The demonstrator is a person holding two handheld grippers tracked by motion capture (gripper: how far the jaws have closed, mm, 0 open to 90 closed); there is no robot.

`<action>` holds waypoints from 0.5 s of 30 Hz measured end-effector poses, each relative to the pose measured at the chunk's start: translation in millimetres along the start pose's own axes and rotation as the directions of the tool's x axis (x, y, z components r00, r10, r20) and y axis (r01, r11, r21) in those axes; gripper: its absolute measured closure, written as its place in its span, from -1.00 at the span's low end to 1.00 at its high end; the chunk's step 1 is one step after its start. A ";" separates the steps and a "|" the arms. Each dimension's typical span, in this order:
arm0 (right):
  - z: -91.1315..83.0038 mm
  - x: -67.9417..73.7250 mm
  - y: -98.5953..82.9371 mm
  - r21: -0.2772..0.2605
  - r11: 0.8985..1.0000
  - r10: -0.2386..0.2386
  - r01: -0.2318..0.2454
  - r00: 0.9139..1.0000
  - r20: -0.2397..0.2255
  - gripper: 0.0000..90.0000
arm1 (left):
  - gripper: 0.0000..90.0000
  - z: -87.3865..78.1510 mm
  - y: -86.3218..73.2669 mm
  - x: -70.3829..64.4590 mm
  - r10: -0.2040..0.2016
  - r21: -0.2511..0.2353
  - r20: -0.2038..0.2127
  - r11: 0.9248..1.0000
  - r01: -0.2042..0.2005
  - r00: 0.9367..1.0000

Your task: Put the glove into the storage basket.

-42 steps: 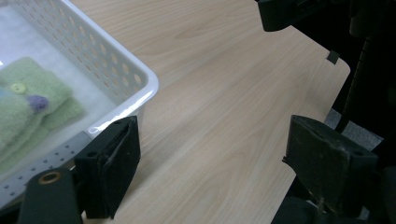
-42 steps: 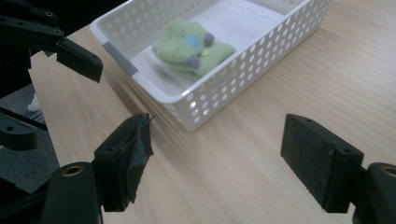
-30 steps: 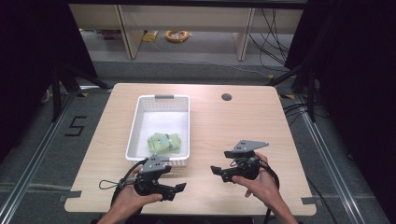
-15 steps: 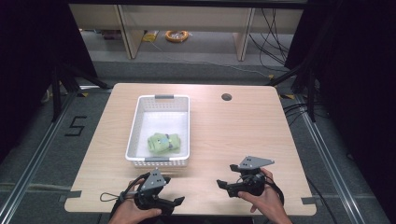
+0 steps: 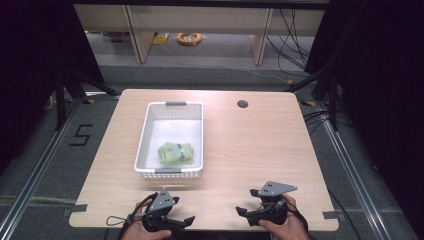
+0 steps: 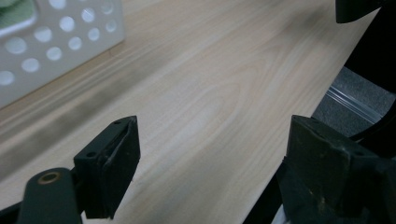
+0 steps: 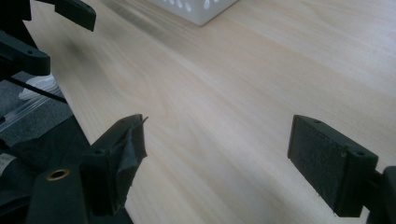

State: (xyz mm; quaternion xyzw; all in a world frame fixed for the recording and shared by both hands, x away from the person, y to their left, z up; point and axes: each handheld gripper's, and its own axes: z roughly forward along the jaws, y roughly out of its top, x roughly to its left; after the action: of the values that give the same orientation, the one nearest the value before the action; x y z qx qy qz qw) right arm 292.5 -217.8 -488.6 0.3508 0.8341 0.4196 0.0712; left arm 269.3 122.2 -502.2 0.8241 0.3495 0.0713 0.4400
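Observation:
A white perforated basket (image 5: 145, 135) stands on the wooden table (image 5: 250, 145), left of centre. A green bundle (image 5: 175, 152) lies inside it near the front right. My left gripper (image 5: 183, 223) hovers open at the table's front edge, in front of the basket, with nothing between its jaws. My right gripper (image 5: 244, 214) is open too, at the front edge further right, and it is empty. In the left gripper view the gripper (image 6: 215, 158) faces bare wood with the basket wall (image 6: 60, 42) at upper left. In the right gripper view the gripper (image 7: 219, 144) faces the basket corner (image 7: 196, 9).
A round cable hole (image 5: 242, 104) sits in the table near the back edge. Dark floor and rails surround the table. Shelving with a coiled orange cable (image 5: 189, 38) stands beyond. The other gripper (image 7: 46, 32) appears at the upper left of the right gripper view.
Both grippers have drawn back toward the front edge of the table, away from the basket. They stay open. The basket and green bundle have not moved.

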 end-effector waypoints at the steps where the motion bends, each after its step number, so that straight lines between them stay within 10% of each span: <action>1: -1.2 1.1 -2.1 0.005 1.000 -0.006 0.006 1.000 0.004 -0.57 | -0.62 -2.0 1.0 1.8 0.045 0.024 -0.001 0.999 -0.045 0.999; 15: 2.0 4.0 -8.2 0.036 0.999 -0.022 0.022 1.000 0.002 -0.58 | -0.62 -0.5 1.3 2.3 0.051 0.010 -0.008 0.999 -0.051 0.999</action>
State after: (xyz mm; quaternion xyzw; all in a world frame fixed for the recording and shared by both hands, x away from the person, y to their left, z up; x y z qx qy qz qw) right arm 286.1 -217.1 -495.3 0.3433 0.8454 0.4032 0.0703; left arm 271.5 123.5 -501.4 0.8347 0.3304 0.0843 0.4324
